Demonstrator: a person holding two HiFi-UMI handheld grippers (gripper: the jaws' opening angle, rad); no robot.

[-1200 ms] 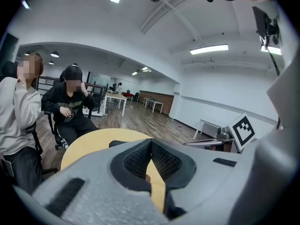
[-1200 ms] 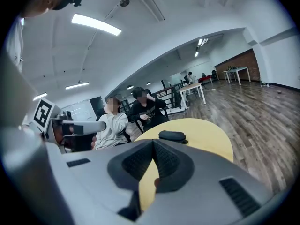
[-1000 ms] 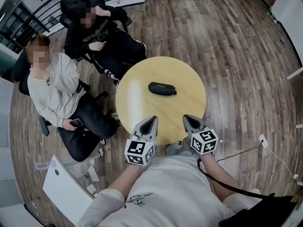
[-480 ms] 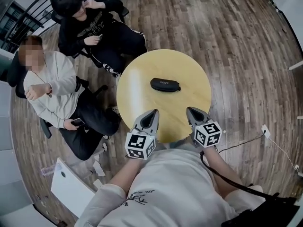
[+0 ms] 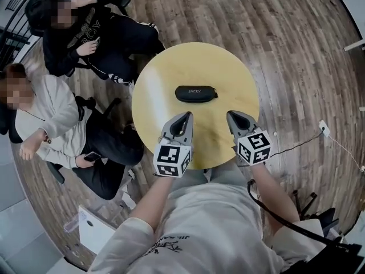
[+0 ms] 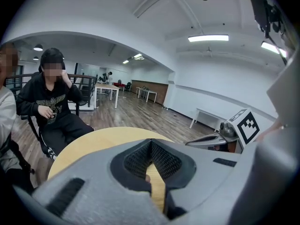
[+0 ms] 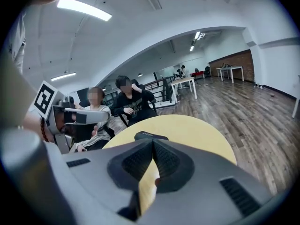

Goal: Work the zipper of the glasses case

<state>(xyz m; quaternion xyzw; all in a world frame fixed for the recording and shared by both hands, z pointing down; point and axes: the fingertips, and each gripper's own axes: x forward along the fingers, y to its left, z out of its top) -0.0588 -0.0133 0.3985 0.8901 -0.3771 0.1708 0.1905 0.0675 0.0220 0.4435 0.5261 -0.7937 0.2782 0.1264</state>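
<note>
Black oval zipped glasses case lies flat near centre of round yellow wooden table, bare tabletop all round it, well clear of every edge. Left gripper and right gripper hover over table's near rim, side by side, apart from each other, both short of the case. Both jaw pairs pressed together at the tips, nothing between them. Two seated people crowd table's left edge. Right and far sides open onto wood plank floor.
</note>
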